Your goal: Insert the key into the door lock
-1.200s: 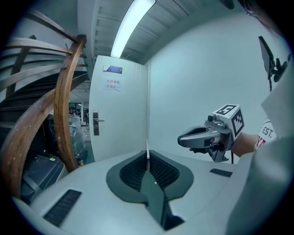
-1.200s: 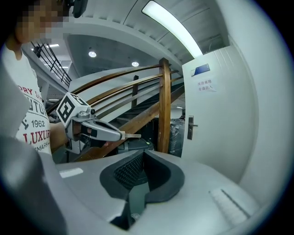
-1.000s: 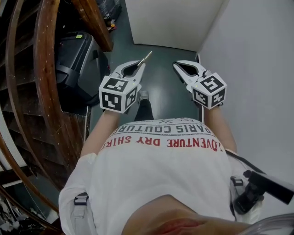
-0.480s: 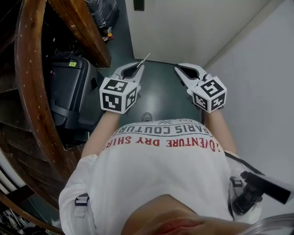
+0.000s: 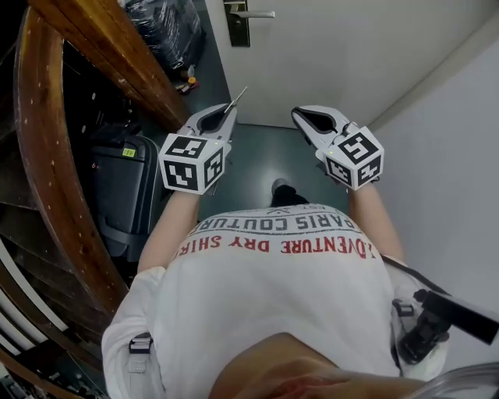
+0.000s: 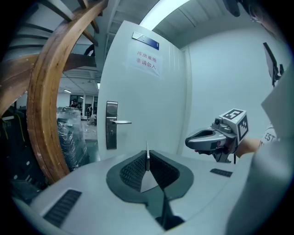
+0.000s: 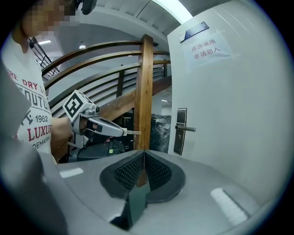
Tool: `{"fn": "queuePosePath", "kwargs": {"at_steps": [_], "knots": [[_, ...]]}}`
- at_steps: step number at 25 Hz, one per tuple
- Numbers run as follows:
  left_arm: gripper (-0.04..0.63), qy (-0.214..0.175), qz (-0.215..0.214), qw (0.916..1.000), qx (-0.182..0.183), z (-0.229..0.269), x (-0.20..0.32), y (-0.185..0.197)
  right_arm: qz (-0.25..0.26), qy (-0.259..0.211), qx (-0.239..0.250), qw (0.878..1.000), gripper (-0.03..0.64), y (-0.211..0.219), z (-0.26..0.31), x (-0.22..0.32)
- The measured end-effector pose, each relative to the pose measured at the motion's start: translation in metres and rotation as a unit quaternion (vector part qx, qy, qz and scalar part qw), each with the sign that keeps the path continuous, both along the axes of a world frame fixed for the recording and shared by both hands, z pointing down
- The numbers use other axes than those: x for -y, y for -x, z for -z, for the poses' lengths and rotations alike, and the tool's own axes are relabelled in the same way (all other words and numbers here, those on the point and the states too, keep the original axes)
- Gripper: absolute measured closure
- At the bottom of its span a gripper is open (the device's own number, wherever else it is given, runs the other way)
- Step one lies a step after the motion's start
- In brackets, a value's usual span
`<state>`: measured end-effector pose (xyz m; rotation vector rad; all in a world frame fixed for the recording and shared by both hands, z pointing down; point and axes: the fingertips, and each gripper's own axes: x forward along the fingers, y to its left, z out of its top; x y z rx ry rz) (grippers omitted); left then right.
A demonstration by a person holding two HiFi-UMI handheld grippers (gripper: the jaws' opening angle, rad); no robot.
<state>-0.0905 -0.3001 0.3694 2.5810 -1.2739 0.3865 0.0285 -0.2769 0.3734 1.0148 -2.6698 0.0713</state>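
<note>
**Now nearer the door, key still pinched**

Since a second ago the door [image 5: 335, 54] has been approached. Its lock plate [image 5: 238, 23] and handle [image 5: 253, 13], out of the head view then, are now seen at the top edge, and the suitcase [image 5: 125, 183] has been left further back at the left. Both grippers have been carried forward side by side, their pose unchanged.

The key [image 5: 236, 99] is held in the left gripper [image 5: 228, 112]. The jaws are closed on its near end so that the blade sticks out ahead toward the door. In the left gripper view it is seen edge-on between the pads. The right gripper [image 5: 299, 115] is closed with nothing in it.

The lock plate is judged to be still well apart from the key tip, so more approach remains before the blade can be lined up. The keyhole itself cannot be made out.

No tabletop is involved. A dark floor [image 5: 257, 156] is walked on, and one shoe [image 5: 282, 187] is seen below the grippers. The passage is bounded by a white wall [image 5: 452, 140] on the right and a curved wooden stair rail [image 5: 101, 47] on the left. A wrapped bundle [image 5: 168, 27] is stood beside the rail, near the door. A printed notice [image 6: 148, 62] is fixed high on the door.
</note>
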Motion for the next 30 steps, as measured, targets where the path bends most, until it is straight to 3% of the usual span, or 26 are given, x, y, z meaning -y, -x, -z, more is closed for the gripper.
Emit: {"fn": "queuePosePath", "kwargs": {"at_steps": [8,17,25,30], "knots": [[0.572,0.003,0.018,0.9998,0.002,-0.006,0.103,-0.007,0.020,-0.018,0.003,1.000,0.614,-0.005,0.007,0.119],[0.572,0.044,0.031,0.9985,-0.012,-0.037,0.206,-0.013,0.037,0.011,0.000,0.999,0.614,-0.006,-0.016,0.238],[0.572,0.063,0.033,0.9970,-0.028,-0.055,0.227,-0.016,0.045,-0.044,-0.014,0.998,0.582,-0.007,0.008,0.304],[0.572,0.063,0.033,0.9970,-0.030,-0.051,0.234,-0.014,0.066,-0.065,-0.017,0.996,0.474,0.006,0.022,0.336]]}}
